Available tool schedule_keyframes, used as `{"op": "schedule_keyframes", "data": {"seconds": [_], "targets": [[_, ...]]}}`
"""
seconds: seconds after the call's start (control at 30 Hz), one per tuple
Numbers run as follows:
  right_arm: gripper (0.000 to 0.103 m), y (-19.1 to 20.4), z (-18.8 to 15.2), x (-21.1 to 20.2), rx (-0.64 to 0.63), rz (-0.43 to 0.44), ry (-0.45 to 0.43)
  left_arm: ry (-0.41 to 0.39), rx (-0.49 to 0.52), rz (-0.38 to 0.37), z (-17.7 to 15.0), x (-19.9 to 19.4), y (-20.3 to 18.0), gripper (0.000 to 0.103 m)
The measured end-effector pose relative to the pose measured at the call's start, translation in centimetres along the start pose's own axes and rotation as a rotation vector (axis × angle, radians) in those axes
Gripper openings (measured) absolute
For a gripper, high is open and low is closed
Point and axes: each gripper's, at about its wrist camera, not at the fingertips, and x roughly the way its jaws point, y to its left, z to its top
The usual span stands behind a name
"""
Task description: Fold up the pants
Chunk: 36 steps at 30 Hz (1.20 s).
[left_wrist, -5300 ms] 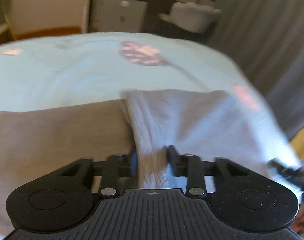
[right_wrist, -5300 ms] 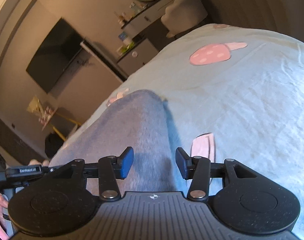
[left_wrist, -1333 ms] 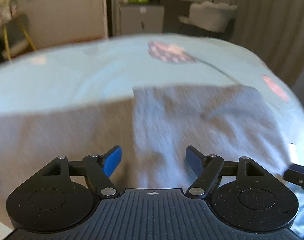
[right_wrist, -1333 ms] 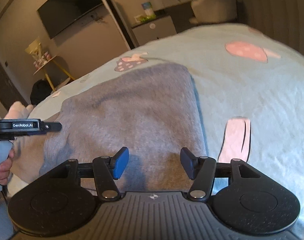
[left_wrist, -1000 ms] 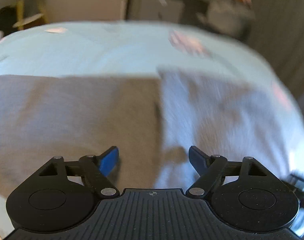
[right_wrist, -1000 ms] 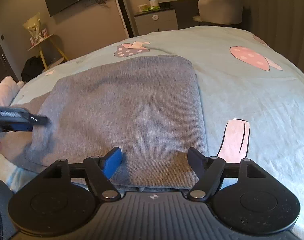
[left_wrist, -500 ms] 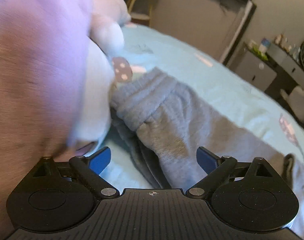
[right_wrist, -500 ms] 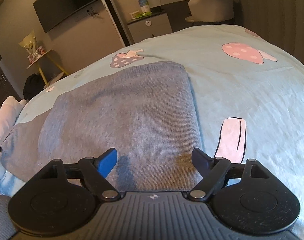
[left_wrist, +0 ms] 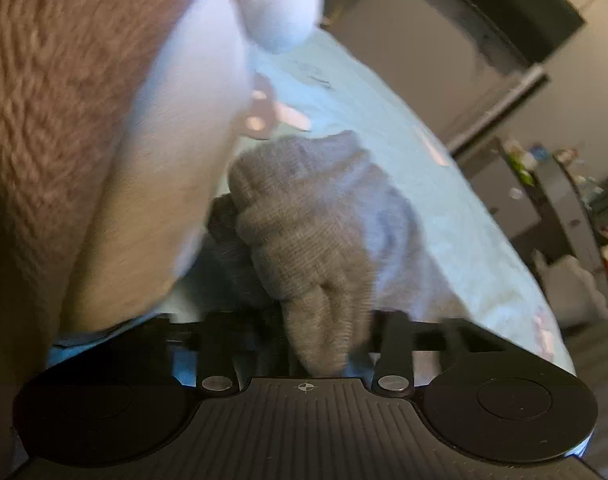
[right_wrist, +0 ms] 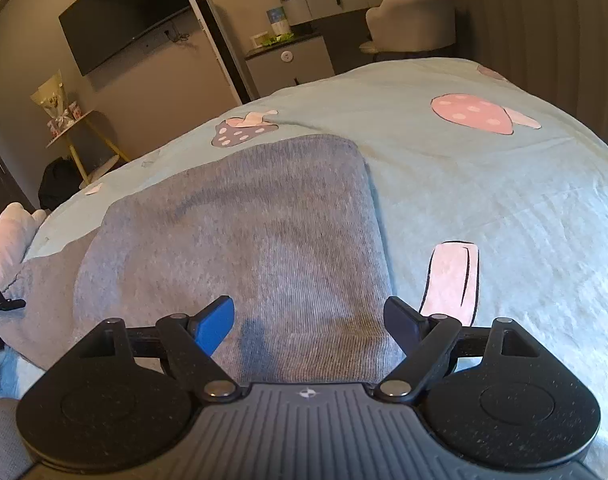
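Observation:
The grey knit pants (right_wrist: 240, 240) lie partly folded on a light blue bedspread (right_wrist: 503, 208). My right gripper (right_wrist: 307, 320) is open and empty, with the near edge of the folded part lying between its fingers. In the left wrist view my left gripper (left_wrist: 327, 344) is shut on the bunched end of the grey pants (left_wrist: 315, 240). The fabric rises out of the jaws and hides the fingertips. The left gripper's tip shows at the far left edge of the right wrist view (right_wrist: 0, 304).
A large plush toy (left_wrist: 104, 140), brown and white, fills the left of the left wrist view, close to the held end. Mushroom prints (right_wrist: 471, 114) dot the bedspread. A TV (right_wrist: 128, 12), cabinet (right_wrist: 292, 60) and chair (right_wrist: 411, 20) stand beyond the bed.
My left gripper swung left to the far end of the pants and shut on it; it was open half a second ago. My right gripper stayed open over the folded part.

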Motion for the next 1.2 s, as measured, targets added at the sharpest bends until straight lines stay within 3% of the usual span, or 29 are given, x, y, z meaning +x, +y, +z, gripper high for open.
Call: {"op": "schedule_keyframes", "data": {"seconds": [0.07,0.2,0.37,0.5,0.53,0.57,0.6,0.63,0.67,0.77,0.87,1.0,1.1,1.2], "targets": [[0.082,0.1,0.0,-0.1,-0.006,0.003,-0.009,-0.017,0.046,0.001,-0.2,-0.8,-1.2,0.027],[0.082,-0.1,-0.1,-0.5,0.009,0.016,-0.032,-0.112,0.286,-0.002,-1.3,-4.2,-7.0,0.024],[0.082,-0.6,0.1,-1.2,0.045,0.038,-0.072,-0.205,0.624,-0.113,-5.7,-9.0,-16.9,0.025],[0.082,-0.9,0.2,-1.7,0.068,0.049,-0.097,-0.144,0.827,-0.261,-11.7,-11.1,-23.1,0.029],[0.082,-1.0,0.2,-1.9,0.073,0.053,-0.103,-0.111,0.87,-0.283,-13.2,-11.1,-24.2,0.033],[0.082,-1.0,0.2,-2.1,0.078,0.059,-0.108,-0.069,0.91,-0.302,-15.1,-10.8,-25.3,0.048],[0.082,-1.1,0.1,-2.3,0.083,0.067,-0.113,-0.015,0.937,-0.319,-16.7,-10.2,-25.9,0.077],[0.082,-1.2,0.1,-2.4,0.086,0.073,-0.116,0.056,0.953,-0.335,-18.2,-9.5,-26.4,0.091],[0.082,-1.2,0.1,-2.5,0.089,0.079,-0.118,0.104,0.953,-0.344,-19.6,-9.1,-26.5,0.098],[0.082,-1.2,0.0,-2.8,0.098,0.112,-0.116,0.197,0.972,-0.401,-21.4,-9.3,-26.0,0.097],[0.083,-1.1,0.1,-2.4,0.108,0.175,-0.083,0.178,0.927,-0.401,-20.2,-10.4,-24.3,0.098],[0.082,0.8,1.1,-0.4,0.086,0.29,0.007,0.096,0.791,-0.214,-16.1,-9.2,-21.4,0.098],[0.083,2.3,2.8,2.0,0.124,0.381,0.062,0.12,0.662,-0.124,-13.8,-7.8,-18.8,0.098],[0.086,3.3,4.3,4.8,0.159,0.416,0.125,0.132,0.559,-0.037,-12.7,-6.4,-15.9,0.098]]}}
